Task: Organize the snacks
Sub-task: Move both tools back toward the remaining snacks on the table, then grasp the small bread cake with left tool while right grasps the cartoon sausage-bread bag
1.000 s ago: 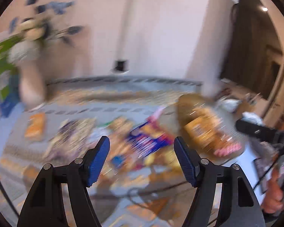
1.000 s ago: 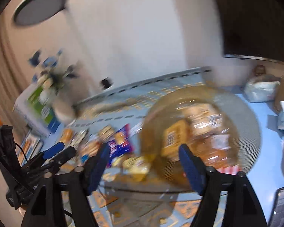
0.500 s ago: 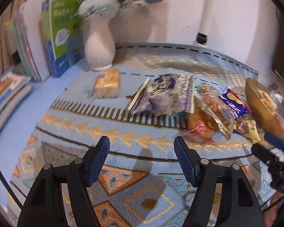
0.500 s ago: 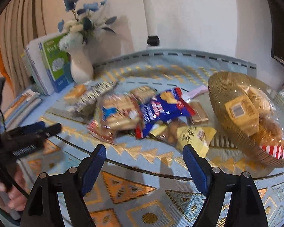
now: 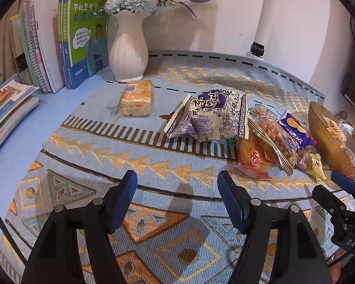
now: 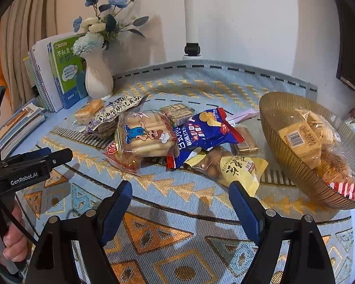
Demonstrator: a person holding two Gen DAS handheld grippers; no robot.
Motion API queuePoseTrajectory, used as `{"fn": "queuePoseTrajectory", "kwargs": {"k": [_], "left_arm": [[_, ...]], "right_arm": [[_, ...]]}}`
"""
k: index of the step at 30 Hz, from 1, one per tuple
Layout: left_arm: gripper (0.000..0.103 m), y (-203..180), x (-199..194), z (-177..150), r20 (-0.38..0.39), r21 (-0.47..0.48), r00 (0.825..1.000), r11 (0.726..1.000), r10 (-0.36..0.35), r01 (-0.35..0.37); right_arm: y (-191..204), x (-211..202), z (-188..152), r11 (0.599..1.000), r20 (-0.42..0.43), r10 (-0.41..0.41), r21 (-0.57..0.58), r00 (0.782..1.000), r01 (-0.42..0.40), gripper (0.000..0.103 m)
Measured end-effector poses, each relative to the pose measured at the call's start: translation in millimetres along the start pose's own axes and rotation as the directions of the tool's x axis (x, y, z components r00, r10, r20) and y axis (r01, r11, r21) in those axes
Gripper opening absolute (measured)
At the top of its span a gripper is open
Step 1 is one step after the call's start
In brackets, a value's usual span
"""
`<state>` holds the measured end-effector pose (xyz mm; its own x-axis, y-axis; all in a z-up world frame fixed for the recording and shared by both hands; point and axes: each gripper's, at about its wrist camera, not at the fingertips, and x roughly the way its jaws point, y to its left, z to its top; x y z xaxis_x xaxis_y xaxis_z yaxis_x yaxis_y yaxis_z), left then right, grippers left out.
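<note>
Several snack packs lie in a heap on a patterned cloth: a purple-white bag (image 5: 213, 116) (image 6: 116, 113), a biscuit pack with a cartoon (image 6: 144, 137), a blue chip bag (image 6: 201, 132) (image 5: 295, 132), a yellow nut pack (image 6: 239, 170). A wrapped orange cake (image 5: 137, 98) lies apart near the vase. A gold ribbed bowl (image 6: 284, 146) (image 5: 324, 142) at right holds several snacks. My left gripper (image 5: 177, 196) is open and empty, short of the heap. My right gripper (image 6: 179, 203) is open and empty, in front of the heap. The left gripper also shows in the right wrist view (image 6: 35, 163).
A white vase with flowers (image 5: 127, 47) (image 6: 98, 78) stands at the back left. Upright books (image 5: 59, 42) stand beside it and flat books (image 5: 7, 104) lie at the left edge. A white pole (image 6: 191, 19) rises behind the table.
Both views have swung from a blurred look at the bowl side down and left to the table, then closed in slightly on the heap. Both grippers stayed open.
</note>
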<state>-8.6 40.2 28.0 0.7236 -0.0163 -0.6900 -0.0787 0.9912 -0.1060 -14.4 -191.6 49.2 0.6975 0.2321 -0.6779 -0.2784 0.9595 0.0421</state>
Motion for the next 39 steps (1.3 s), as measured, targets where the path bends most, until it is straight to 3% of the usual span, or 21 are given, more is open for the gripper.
{"fn": "queuePoseTrajectory", "kwargs": {"k": [3,15,22,25,28,31,35,39], "left_arm": [[0.069,2,-1,0,0.002,-0.008,1.0,1.0,-0.001,0.001],[0.069,16,-2,4,-0.019,-0.051,0.999,0.998,-0.05,0.049],[0.069,42,-16,36,-0.007,0.0,1.0,1.0,0.001,-0.001],[0.069,52,-20,57,0.016,0.04,1.0,0.999,0.01,-0.011],[0.069,61,-7,76,-0.006,0.04,1.0,0.999,0.007,-0.007],[0.084,70,19,88,-0.054,-0.023,0.998,0.999,0.03,-0.031],[0.084,75,57,90,-0.122,-0.112,0.992,0.993,-0.039,0.025],[0.084,61,86,102,-0.141,-0.082,0.99,0.997,-0.018,0.006]], "right_arm": [[-6,-1,0,1.0,0.006,0.013,0.027,1.0,-0.013,0.087],[-21,2,1,0.994,-0.01,0.037,0.101,0.999,-0.036,0.087],[-8,4,2,0.999,-0.023,0.018,0.04,1.0,-0.017,0.087],[-4,6,12,0.996,-0.056,0.084,0.042,0.995,-0.082,0.087],[1,7,33,0.987,-0.063,0.157,0.053,0.986,-0.154,0.087],[5,15,56,0.977,-0.061,0.207,0.062,0.976,-0.203,0.087],[8,35,73,0.977,-0.083,0.213,0.051,0.974,-0.209,0.087],[7,59,79,0.971,-0.117,0.239,0.049,0.964,-0.235,0.087]]}}
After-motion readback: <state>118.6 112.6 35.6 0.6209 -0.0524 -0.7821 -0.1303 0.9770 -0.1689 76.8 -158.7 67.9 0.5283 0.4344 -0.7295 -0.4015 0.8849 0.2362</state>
